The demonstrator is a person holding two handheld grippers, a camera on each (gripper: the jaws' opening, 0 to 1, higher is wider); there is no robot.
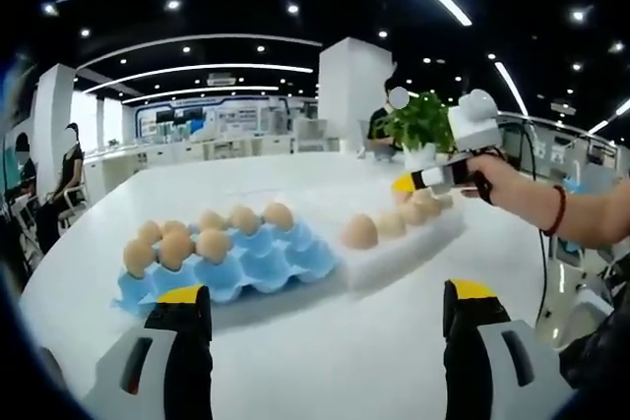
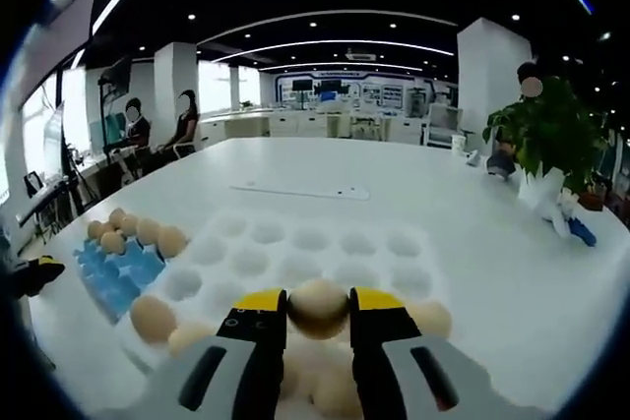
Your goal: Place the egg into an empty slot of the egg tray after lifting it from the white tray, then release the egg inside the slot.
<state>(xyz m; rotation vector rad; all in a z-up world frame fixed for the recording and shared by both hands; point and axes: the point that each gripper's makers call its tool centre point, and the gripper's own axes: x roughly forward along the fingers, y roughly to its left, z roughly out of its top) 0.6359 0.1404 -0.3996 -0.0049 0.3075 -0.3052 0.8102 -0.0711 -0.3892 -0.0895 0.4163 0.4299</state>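
Note:
My right gripper (image 2: 318, 300) is shut on a tan egg (image 2: 317, 314), held between the yellow-tipped jaws low over the near end of the white tray (image 2: 315, 243). More eggs (image 2: 153, 319) lie around it there. The blue egg tray (image 1: 261, 268) sits left of the white tray (image 1: 409, 253), with several eggs (image 1: 197, 241) filling its far and left slots and its near slots bare. My left gripper (image 1: 326, 292) stands open above the table, short of both trays. The right gripper (image 1: 411, 183), in a person's hand, hangs over the white tray's far end.
A potted plant (image 2: 551, 135) stands on the white table (image 2: 512, 272) to the right, with a small blue object (image 2: 581, 233) by it. People sit at desks (image 2: 157, 130) at far left. The white tray's far hollows (image 2: 310, 239) hold nothing. A bare table surface (image 1: 325, 361) lies before my left gripper.

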